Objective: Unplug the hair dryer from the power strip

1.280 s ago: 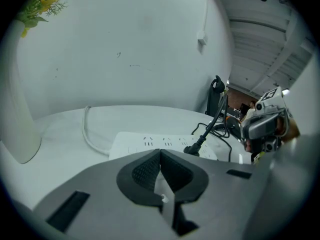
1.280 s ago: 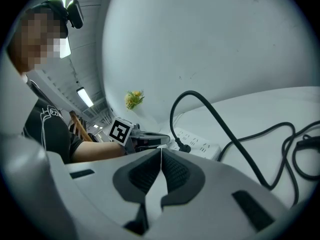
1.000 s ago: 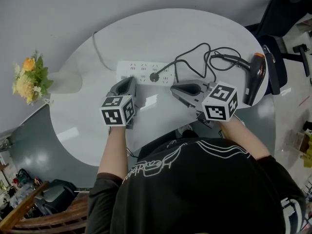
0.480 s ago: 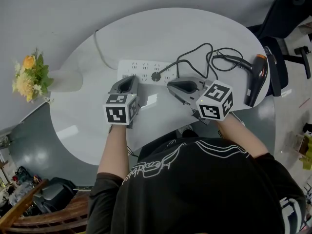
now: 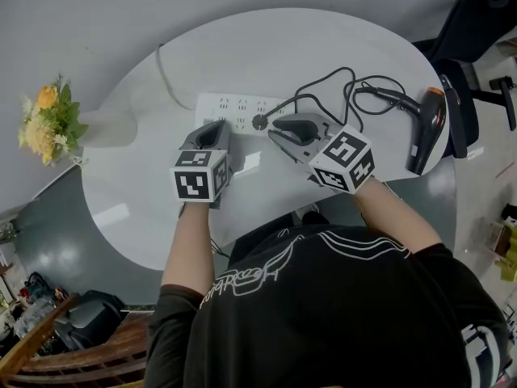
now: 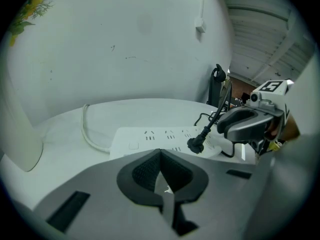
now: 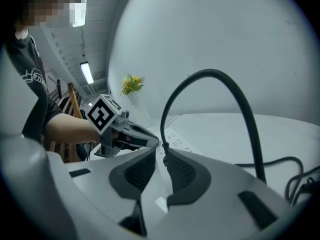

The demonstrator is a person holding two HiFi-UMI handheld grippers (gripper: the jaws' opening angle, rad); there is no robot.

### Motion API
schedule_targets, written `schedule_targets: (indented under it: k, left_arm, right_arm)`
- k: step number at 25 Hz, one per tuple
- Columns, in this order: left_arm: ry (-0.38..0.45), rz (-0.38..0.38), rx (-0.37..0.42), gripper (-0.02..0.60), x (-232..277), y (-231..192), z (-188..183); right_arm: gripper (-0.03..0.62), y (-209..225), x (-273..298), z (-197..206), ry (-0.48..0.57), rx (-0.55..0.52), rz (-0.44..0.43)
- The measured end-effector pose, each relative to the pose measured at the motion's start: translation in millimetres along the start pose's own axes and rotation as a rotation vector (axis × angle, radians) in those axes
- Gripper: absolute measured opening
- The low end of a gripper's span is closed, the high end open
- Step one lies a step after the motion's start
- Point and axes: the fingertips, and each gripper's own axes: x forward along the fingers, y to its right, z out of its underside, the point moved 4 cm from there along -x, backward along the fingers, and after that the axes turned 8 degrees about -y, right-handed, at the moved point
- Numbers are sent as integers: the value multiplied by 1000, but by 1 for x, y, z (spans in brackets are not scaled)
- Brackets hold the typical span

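Note:
A white power strip [image 5: 230,110] lies across the middle of the round white table [image 5: 323,47]. A black round plug [image 5: 258,122] sits in it, and its black cord [image 5: 323,83] loops right to the black hair dryer [image 5: 426,128] at the table's right edge. My right gripper [image 5: 273,128] is narrowly open, its tips right at the plug [image 7: 164,145], with the cord [image 7: 210,76] arching up past them. My left gripper [image 5: 214,128] is shut and empty, its tip at the strip's near edge [image 6: 165,136], left of the plug [image 6: 196,145].
A white vase [image 5: 109,132] with yellow flowers [image 5: 48,124] stands at the table's left. The strip's white lead [image 5: 161,79] curves off the far left edge. A black chair [image 5: 468,23] stands beyond the right side. The person's torso is close to the near edge.
My right gripper has moved left and forward until its tips reach the plug. The left gripper has crept forward to the strip's near edge.

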Motion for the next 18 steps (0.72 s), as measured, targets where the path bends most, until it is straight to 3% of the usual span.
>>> schedule_targets:
  k: [8, 14, 18]
  left_arm:
    - [-7, -70, 82, 2, 0, 3, 1]
    - [0, -19, 24, 2, 1, 0, 1]
    - [-13, -56, 96, 2, 1, 3, 1]
  right_arm:
    - [75, 5, 17, -6, -29, -94, 43]
    - [61, 5, 29, -9, -54, -161, 71]
    - [37, 6, 34, -11, -52, -187, 101]
